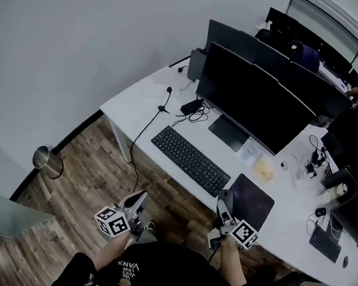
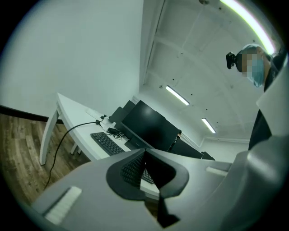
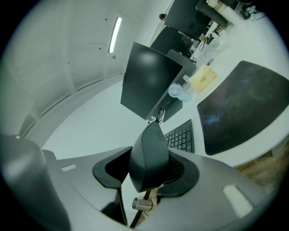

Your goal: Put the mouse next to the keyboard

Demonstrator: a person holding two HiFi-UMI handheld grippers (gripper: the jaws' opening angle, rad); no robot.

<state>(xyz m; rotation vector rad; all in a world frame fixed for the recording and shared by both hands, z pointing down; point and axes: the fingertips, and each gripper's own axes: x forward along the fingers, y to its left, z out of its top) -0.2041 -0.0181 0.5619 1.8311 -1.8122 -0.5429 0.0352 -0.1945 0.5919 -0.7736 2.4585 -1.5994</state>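
Observation:
A dark grey mouse [image 3: 150, 151] sits between the jaws of my right gripper [image 3: 151, 173], which is shut on it. In the head view that gripper [image 1: 224, 207] hangs just off the desk's front edge, below the dark mouse pad [image 1: 250, 200] and to the right of the black keyboard [image 1: 190, 160]. The keyboard [image 3: 183, 137] and mouse pad [image 3: 239, 106] both show past the mouse in the right gripper view. My left gripper [image 1: 137, 203] is over the wooden floor, short of the desk; its jaws [image 2: 144, 164] meet with nothing between them. The keyboard [image 2: 104, 142] lies ahead of it.
A large black monitor [image 1: 257, 105] stands behind the keyboard on the white desk [image 1: 142, 102]. A black cable [image 1: 144, 130] runs off the desk's front edge. A yellow note pad [image 1: 263, 171] lies near the monitor base. A metal bin [image 1: 45, 160] stands on the floor at left.

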